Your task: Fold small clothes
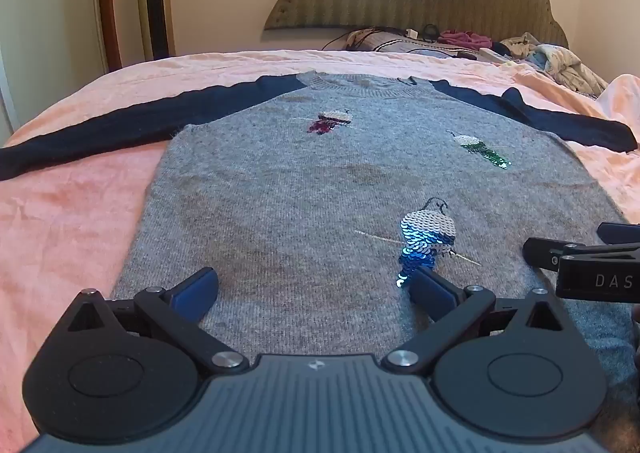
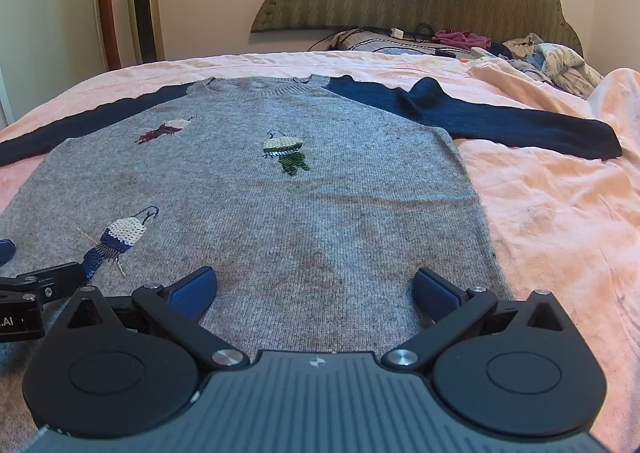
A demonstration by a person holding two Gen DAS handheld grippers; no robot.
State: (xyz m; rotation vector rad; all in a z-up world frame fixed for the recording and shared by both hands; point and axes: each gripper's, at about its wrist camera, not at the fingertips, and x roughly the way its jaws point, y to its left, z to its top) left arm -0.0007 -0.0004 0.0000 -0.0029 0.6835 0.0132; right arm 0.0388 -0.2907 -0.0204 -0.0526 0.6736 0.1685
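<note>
Sweater [image 1: 320, 189] flat, front up, on pink bed sheet [image 1: 72, 221], sleeves spread | left gripper [image 1: 314, 287] and right gripper [image 2: 314, 287] wide, holding nothing, over hem | risk: sequin bird [image 1: 424, 239] may snag left fingers; right sleeve [image 2: 500, 121] bunched, fold could skew | clothes pile [image 2: 560, 61] by headboard, well apart

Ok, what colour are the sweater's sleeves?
Dark navy sleeves on a grey sweater; clearest in the right wrist view.
</note>
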